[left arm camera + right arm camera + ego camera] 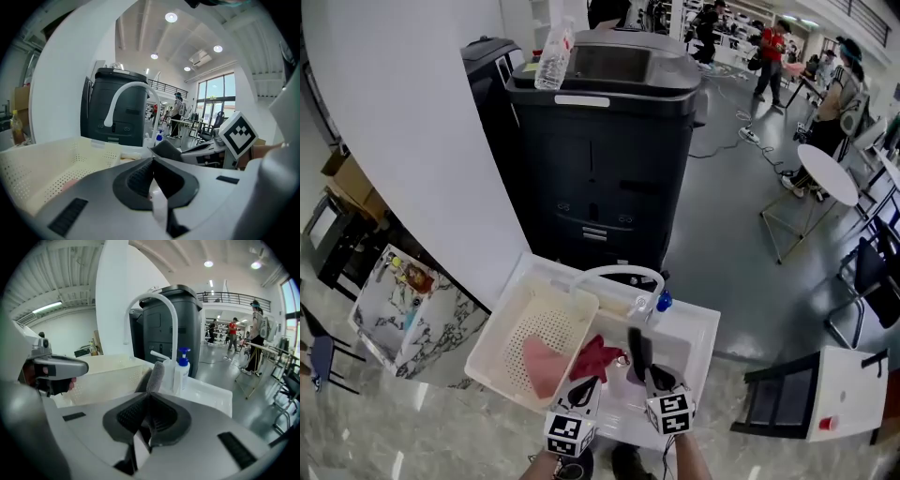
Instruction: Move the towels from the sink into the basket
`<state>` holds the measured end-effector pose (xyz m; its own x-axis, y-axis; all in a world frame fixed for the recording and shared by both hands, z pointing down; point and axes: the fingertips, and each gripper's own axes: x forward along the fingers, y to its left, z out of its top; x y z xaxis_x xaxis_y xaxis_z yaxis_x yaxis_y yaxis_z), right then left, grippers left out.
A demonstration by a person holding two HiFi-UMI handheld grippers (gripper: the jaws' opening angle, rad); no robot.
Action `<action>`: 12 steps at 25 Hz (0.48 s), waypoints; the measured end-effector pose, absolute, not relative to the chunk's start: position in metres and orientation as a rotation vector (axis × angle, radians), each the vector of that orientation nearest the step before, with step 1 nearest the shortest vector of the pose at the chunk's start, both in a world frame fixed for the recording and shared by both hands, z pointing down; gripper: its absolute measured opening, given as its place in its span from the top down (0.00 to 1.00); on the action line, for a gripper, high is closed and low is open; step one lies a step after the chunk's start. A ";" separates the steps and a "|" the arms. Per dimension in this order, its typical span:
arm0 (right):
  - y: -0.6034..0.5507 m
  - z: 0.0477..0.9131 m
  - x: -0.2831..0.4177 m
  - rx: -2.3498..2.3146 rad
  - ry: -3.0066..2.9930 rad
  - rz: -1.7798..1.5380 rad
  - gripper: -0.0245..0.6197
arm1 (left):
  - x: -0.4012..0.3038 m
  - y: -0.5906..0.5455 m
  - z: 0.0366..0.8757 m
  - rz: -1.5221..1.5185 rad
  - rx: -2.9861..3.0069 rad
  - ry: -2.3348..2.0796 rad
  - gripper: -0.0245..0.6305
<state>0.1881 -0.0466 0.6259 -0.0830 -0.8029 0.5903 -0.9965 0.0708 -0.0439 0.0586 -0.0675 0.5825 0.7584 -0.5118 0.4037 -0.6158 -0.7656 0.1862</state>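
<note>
Towels: 1 pink towel (542, 367) lies in the basket (502, 328), lower centre-left; 2 are not yet in; left gripper (586, 386), jaws pressed together, apparently pinches the red towel (598, 356) at the basket's right rim; right gripper (652, 380) pinches the grey towel (635, 349) above the sink (698, 337).

No readable text, brand, number or sign. Black-and-white square code patterns only, on left gripper cube (570, 433) and right gripper cube (670, 411). White label (581, 100) on dark machine (600, 178): illegible.
</note>
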 end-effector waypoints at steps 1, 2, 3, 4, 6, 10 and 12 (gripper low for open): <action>-0.045 0.617 0.188 1.799 -1.948 0.617 0.90 | 0.058 -0.068 0.577 0.468 2.653 -0.880 0.95; -0.043 0.608 0.188 1.816 -1.953 0.604 0.90 | 0.057 -0.070 0.572 0.456 2.657 -0.888 0.95; -0.042 0.600 0.187 1.833 -1.959 0.589 0.90 | 0.056 -0.071 0.566 0.444 2.662 -0.896 0.95; -0.041 0.592 0.186 1.848 -1.967 0.572 0.90 | 0.055 -0.073 0.561 0.434 2.668 -0.904 0.95; -0.038 0.577 0.183 1.865 -1.985 0.539 0.90 | 0.052 -0.075 0.551 0.421 2.683 -0.916 0.95; -0.035 0.549 0.176 1.889 -2.021 0.473 0.90 | 0.047 -0.079 0.535 0.402 2.706 -0.934 0.95; -0.034 0.538 0.173 1.903 -2.037 0.443 0.90 | 0.044 -0.079 0.529 0.394 2.714 -0.945 0.95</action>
